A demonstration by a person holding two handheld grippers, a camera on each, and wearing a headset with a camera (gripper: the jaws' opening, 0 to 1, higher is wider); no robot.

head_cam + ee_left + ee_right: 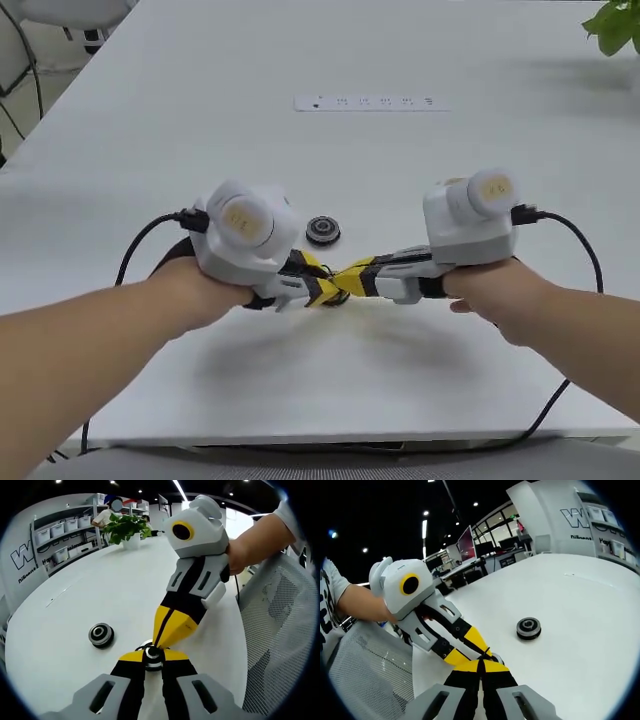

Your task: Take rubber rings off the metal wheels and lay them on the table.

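A small metal wheel (153, 658) with a black rubber ring sits between the yellow-and-black fingers of my left gripper (153, 655), which is shut on it just above the white table (300, 370). My right gripper (481, 662) comes in from the opposite side, its tips pinched shut at the rim of the same wheel, on the rubber ring. In the head view the left gripper (333, 291) and right gripper (347, 282) meet tip to tip near the table's front. A second wheel (322, 230), ring still on, lies flat on the table just behind them.
A white power strip (370, 102) lies far back at the table's centre. A potted plant (615, 25) stands at the far right corner. Black cables trail from both grippers over the front edge. A mesh chair (285, 630) is behind the near edge.
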